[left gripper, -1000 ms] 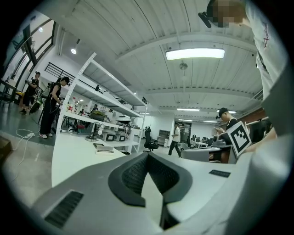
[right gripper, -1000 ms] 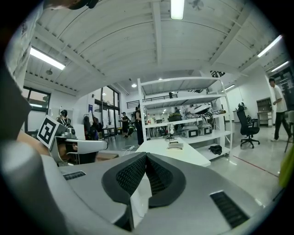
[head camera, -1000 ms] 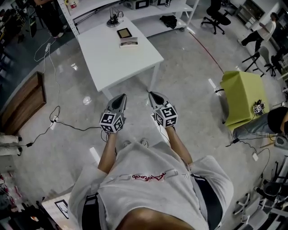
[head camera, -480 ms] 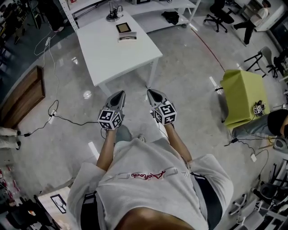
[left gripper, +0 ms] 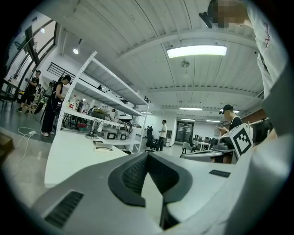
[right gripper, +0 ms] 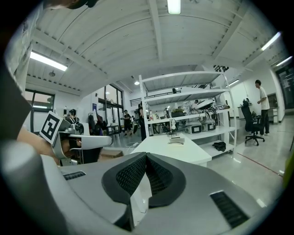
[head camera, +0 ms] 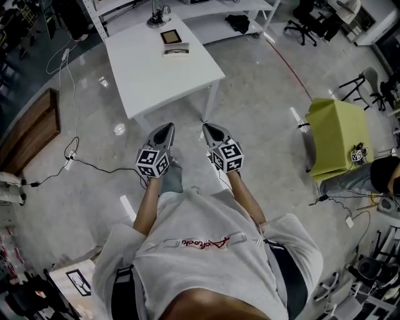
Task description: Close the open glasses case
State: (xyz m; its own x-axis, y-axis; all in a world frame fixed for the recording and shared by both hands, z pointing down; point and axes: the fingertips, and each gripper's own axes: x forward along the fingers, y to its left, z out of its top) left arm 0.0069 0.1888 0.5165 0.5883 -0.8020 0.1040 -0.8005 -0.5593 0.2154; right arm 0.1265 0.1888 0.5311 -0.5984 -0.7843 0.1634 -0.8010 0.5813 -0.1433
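Workshop floor, bench (head camera: 150,81) ahead | case (head camera: 177,52) lies open, well out of reach | left gripper (head camera: 167,129), right gripper (head camera: 207,129): jaws together, empty, likely carried for approach

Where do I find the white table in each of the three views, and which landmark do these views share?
Head view: the white table lies at the upper middle, slightly left.
Left gripper view: the table is left of centre, a little below the middle.
Right gripper view: the table is just right of centre, below the middle.
Shared landmark: the white shelf rack behind the table's far end.
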